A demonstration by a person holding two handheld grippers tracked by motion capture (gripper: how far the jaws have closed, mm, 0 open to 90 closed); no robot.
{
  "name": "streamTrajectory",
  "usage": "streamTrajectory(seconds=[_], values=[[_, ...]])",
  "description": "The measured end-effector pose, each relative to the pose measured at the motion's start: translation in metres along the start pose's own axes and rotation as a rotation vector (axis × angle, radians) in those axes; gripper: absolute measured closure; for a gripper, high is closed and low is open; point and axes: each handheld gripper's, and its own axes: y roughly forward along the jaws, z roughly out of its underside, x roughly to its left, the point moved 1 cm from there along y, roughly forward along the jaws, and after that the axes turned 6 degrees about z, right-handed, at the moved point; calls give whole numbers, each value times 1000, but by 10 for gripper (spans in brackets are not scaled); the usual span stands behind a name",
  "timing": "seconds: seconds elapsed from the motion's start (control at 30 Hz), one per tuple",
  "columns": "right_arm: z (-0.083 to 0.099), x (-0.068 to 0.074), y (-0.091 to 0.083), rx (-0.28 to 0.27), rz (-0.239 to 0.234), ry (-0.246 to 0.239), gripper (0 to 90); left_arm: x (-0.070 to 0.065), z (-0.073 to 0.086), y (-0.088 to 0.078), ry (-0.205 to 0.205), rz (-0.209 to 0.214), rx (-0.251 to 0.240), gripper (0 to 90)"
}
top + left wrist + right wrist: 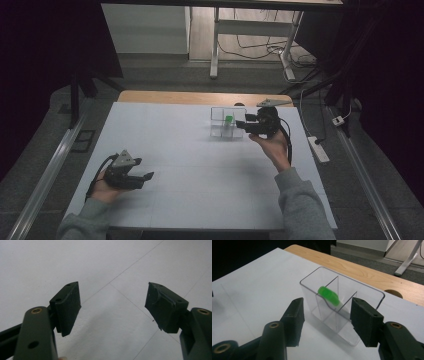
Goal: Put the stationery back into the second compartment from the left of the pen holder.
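Green capsule-shaped piece (pixel 328 296) is what we see lying tilted inside the clear divided box (pixel 312 285), resting against a divider wall in one of the middle compartments; in the high view it shows as a green spot (pixel 228 119) in the box (pixel 217 114). The box stands on the white tabletop (pixel 200 170), towards its far side. Our right tool (pixel 242 124) sits just beside the box with its jaws apart and nothing between the pads, clear of the green piece. Our left tool (pixel 145 176) is well apart, near the front left of the tabletop, its jaws spread wide and empty.
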Motion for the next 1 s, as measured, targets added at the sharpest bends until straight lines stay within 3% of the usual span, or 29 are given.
streamTrajectory(seconds=[0.57, 0.83, 1.0], values=[[56, 11, -41, 66, -19, -27, 382, -1, -6, 5, 17, 13, 7, 278], [85, 6, -54, 113, -16, -39, 369, -1, -5, 5, 17, 14, 8, 277], [101, -2, -63, 111, -23, -40, 353, -1, -5, 6, 17, 14, 11, 277]])
